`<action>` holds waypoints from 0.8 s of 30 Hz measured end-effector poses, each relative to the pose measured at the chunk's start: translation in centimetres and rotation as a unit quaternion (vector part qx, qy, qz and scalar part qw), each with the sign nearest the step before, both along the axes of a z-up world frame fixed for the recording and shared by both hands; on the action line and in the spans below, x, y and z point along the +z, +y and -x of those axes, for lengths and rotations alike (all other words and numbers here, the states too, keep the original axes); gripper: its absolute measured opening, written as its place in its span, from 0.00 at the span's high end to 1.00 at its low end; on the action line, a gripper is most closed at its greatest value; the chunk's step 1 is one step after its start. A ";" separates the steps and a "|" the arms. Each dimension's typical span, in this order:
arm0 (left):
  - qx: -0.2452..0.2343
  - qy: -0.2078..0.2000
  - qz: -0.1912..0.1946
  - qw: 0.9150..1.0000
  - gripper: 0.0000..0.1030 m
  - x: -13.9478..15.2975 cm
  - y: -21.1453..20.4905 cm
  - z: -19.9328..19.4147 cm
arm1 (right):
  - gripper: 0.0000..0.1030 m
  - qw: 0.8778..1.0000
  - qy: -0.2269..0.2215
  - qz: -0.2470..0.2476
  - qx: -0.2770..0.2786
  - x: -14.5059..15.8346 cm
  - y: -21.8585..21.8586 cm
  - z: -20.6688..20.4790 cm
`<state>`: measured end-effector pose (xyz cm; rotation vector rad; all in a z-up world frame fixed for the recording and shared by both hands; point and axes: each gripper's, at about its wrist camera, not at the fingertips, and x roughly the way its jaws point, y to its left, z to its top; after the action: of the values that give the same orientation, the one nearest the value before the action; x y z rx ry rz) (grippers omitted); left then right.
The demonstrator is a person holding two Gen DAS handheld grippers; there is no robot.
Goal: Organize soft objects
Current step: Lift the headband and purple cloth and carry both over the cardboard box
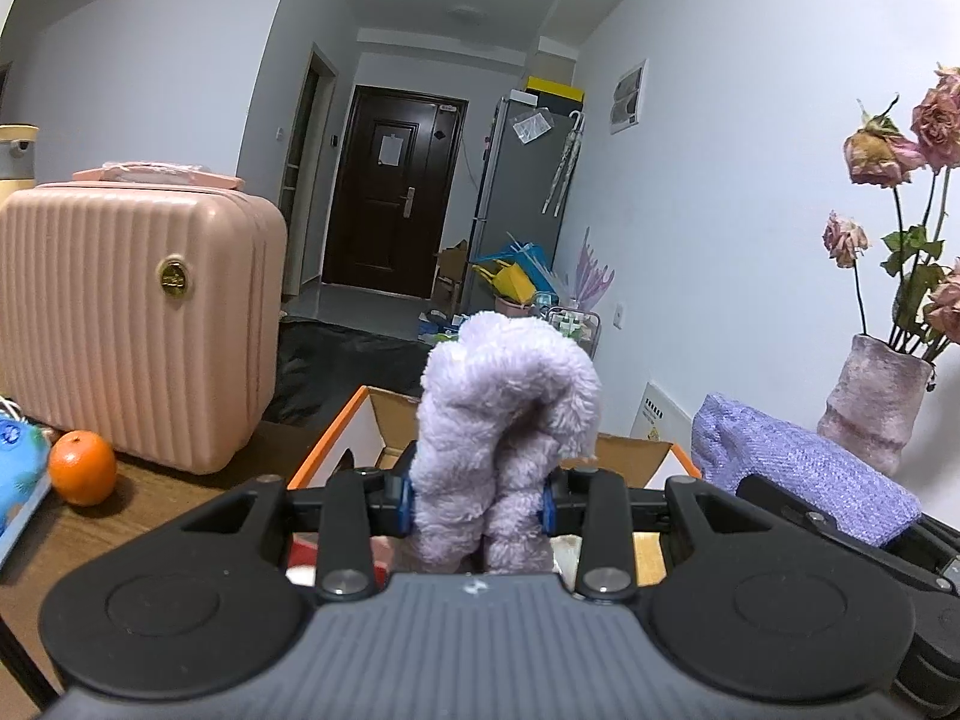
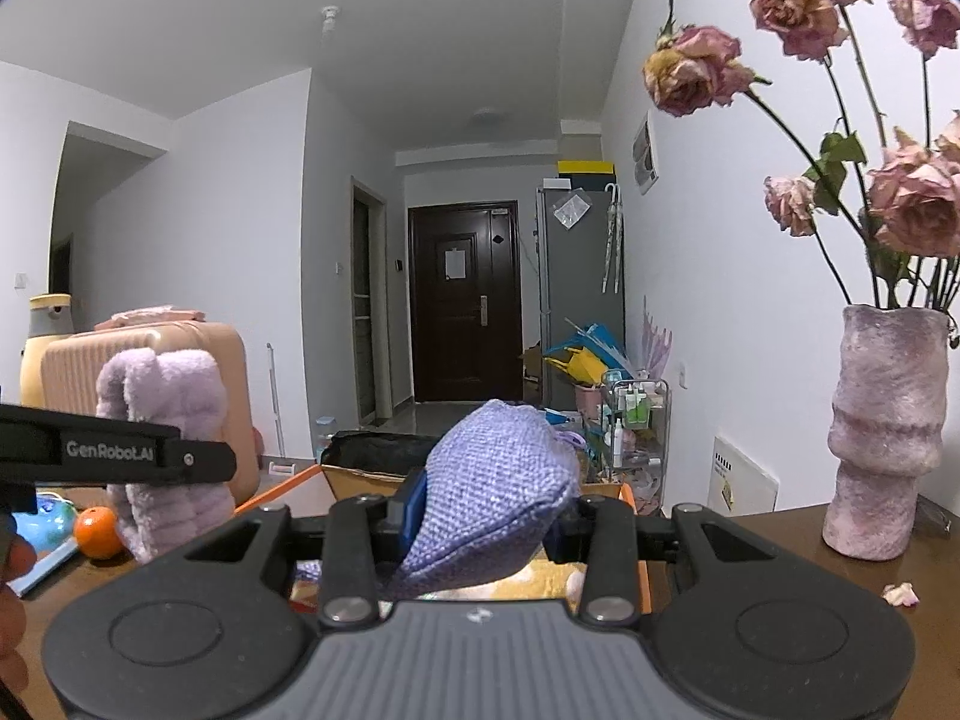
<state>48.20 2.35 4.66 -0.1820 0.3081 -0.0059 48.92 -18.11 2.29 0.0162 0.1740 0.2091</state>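
Up above the orange-rimmed cardboard box on the desk, the left gripper has its jaws clenched on a fluffy lilac towel, while the right gripper grips a woven purple pouch beside it, near the vase.

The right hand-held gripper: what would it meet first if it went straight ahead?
Probably nothing near: the right hand-held gripper, shut on the woven purple pouch, points above the orange-edged box toward open room, though depth is unclear.

black left gripper, blue pads, "GenRobot.AI" lettering
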 end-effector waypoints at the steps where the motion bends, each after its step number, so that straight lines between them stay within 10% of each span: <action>1: 0.000 0.000 -0.001 1.000 0.65 0.0 0.0 -0.3 | 0.65 1.000 0.001 0.001 0.000 0.0 0.1 -0.5; 24: 0.032 0.049 -0.024 0.998 0.65 -2.5 -2.4 -8.8 | 0.65 0.997 0.062 0.046 -0.010 -2.3 2.8 -9.1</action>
<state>57.02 -0.03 2.19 -0.1456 0.4001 0.0738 57.98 -15.33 -0.05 -0.0611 0.3074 0.1804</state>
